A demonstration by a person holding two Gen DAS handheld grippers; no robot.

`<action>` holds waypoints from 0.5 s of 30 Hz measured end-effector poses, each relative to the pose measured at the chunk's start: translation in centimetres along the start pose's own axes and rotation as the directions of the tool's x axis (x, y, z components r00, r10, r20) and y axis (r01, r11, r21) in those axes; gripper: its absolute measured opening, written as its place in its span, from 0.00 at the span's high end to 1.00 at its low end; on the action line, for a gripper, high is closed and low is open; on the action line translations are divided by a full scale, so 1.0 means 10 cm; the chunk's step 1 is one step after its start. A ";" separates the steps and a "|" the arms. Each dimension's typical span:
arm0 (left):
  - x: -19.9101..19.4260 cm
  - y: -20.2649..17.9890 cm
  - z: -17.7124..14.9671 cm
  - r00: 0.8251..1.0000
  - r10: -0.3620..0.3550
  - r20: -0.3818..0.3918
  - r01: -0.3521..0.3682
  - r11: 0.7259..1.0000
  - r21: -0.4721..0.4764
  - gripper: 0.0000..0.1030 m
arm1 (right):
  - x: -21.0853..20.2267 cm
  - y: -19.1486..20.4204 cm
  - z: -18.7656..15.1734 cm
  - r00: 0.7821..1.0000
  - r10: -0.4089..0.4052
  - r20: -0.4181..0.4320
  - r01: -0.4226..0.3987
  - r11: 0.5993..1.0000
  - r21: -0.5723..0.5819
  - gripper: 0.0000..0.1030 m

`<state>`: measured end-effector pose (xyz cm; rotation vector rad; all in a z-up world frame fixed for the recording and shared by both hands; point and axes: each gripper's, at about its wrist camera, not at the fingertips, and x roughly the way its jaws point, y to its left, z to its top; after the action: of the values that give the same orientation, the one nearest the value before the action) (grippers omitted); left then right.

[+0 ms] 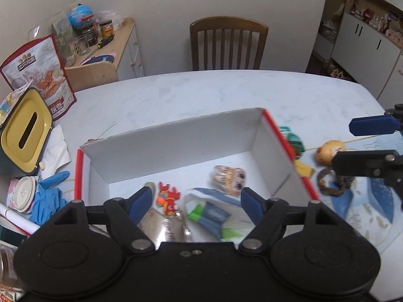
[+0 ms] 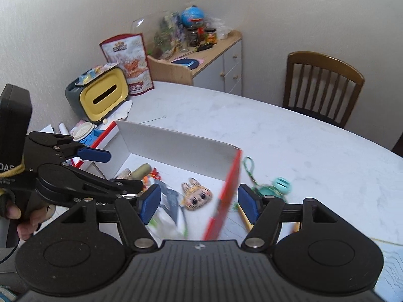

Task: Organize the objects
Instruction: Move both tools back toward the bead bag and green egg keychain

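A white cardboard box [image 1: 176, 143] with red edges sits on the table. Inside lie a red dragon toy [image 1: 168, 197], a cartoon face charm [image 1: 229, 176] [image 2: 197, 196], a blue, white and green packet [image 1: 214, 214] and an olive object [image 2: 142, 170]. My left gripper [image 1: 196, 202] [image 2: 118, 170] hangs open above the box's near end, empty. My right gripper [image 2: 199, 202] [image 1: 352, 143] is open and empty, straddling the box's red right wall [image 2: 224, 201]. Outside that wall lie a teal toy [image 1: 293, 141] [image 2: 280, 185], a doll-head bead keychain [image 1: 330, 151] and a yellow item [image 1: 304, 168].
A yellow tissue box [image 1: 25, 130], a snack bag [image 1: 42, 73], a paper cup [image 1: 24, 193] and blue gloves [image 1: 47, 193] crowd the table's left. A wooden chair [image 1: 228, 42] stands beyond the far edge. A blue printed mat [image 1: 365, 201] lies right of the box. A hand [image 2: 25, 219] holds the left gripper.
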<state>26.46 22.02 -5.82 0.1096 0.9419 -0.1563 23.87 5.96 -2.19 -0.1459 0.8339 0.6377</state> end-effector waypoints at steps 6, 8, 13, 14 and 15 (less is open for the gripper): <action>-0.10 -0.26 -0.01 1.000 -0.015 0.012 0.015 1.000 0.013 0.20 | -0.28 -0.36 -0.22 1.000 -0.029 0.007 0.029 0.999 0.034 0.34; -0.12 -0.35 0.00 1.000 -0.023 0.015 0.023 1.000 0.013 0.19 | -0.35 -0.49 -0.30 0.999 -0.037 0.007 0.037 0.998 0.051 0.33; -0.13 -0.62 -0.01 0.999 -0.036 0.020 0.035 0.999 0.028 0.14 | -0.46 -0.78 -0.52 0.999 -0.046 0.000 0.045 0.996 0.081 0.33; -0.13 -0.68 -0.01 0.999 -0.040 0.020 0.039 0.999 0.033 0.13 | -0.48 -0.83 -0.57 0.999 -0.050 -0.003 0.050 0.995 0.081 0.33; -0.13 -0.74 0.00 0.999 -0.042 0.020 0.041 0.998 0.039 0.12 | -0.49 -0.87 -0.61 0.998 -0.055 -0.006 0.056 0.995 0.082 0.33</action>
<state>24.35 14.81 -5.00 0.1232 0.9209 -0.2138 22.58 -5.58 -3.81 -0.0958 0.8551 0.5503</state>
